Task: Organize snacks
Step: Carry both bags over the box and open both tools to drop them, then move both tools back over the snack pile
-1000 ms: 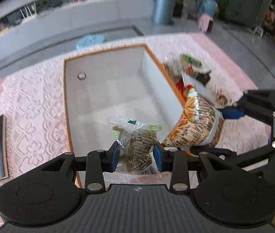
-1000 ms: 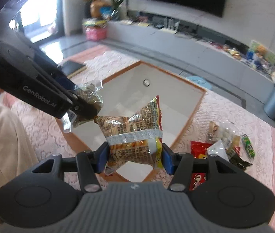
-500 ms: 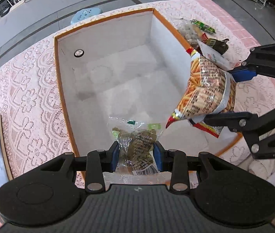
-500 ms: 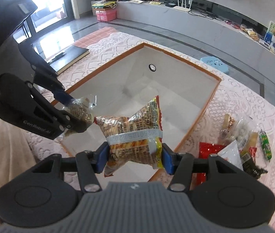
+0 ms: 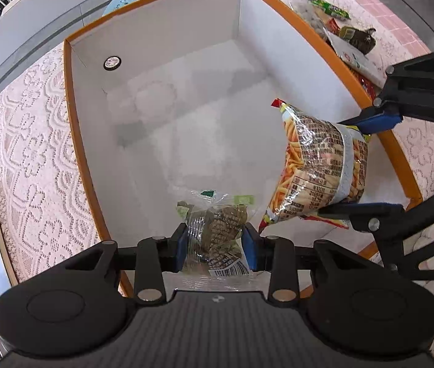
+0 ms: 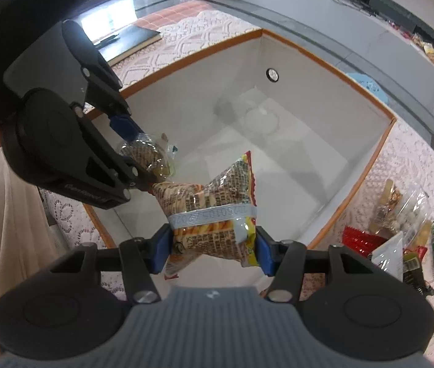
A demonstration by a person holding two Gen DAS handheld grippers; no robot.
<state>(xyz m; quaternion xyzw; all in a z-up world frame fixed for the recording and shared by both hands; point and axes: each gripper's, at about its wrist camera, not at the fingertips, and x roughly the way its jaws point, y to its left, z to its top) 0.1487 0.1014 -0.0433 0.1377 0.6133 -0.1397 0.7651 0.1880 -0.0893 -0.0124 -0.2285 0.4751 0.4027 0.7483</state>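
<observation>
Glossy crinkled film on the orange snack bag (image 5: 321,168), its sheen catching the light, and clear shiny plastic wrap on the small dark snack packet (image 5: 215,233). The box (image 5: 167,141) looks like matt white card inside with a smooth orange rim, sitting on a pale pink lace cloth (image 5: 32,165), openwork and rough-textured. Both grippers, left (image 5: 213,247) and right (image 6: 213,247), show matt black plastic, blue pads and bright metal pins.
</observation>
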